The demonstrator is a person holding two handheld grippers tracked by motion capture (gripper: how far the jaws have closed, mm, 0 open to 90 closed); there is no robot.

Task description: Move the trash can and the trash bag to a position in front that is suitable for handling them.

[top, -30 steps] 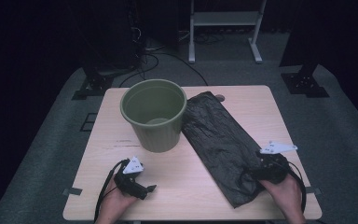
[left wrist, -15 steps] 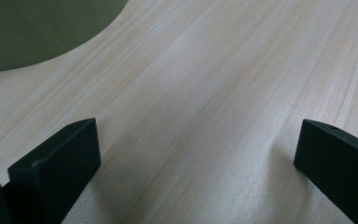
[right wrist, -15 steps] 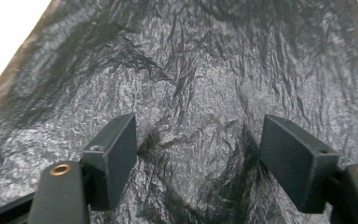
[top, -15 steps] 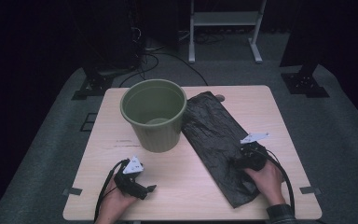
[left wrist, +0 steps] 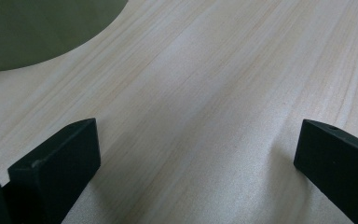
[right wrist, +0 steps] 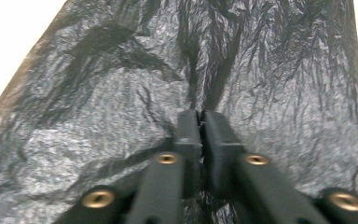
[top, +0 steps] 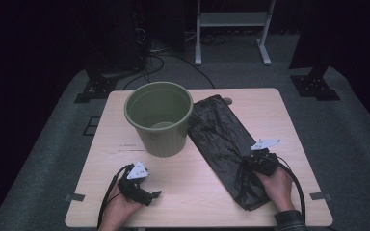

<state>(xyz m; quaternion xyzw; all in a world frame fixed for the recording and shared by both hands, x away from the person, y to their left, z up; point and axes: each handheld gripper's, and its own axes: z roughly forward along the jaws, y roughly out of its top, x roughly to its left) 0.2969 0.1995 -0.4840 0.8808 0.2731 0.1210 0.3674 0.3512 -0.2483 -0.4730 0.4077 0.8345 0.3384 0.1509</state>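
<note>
Right now the right claw [right wrist: 200, 122] has just closed, pinching a fold of the crinkled black plastic bag [top: 224, 144] lying flat on the pale wooden bench [top: 183, 192] beside the round olive-green plastic bin [top: 160, 120]. Left claw [left wrist: 193, 158] stands apart over bare wood.

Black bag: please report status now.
Right gripper just closed, pinching a fold of bag. Left gripper open, on table. Bag lies flat beside bin. Nothing in the way.
</note>
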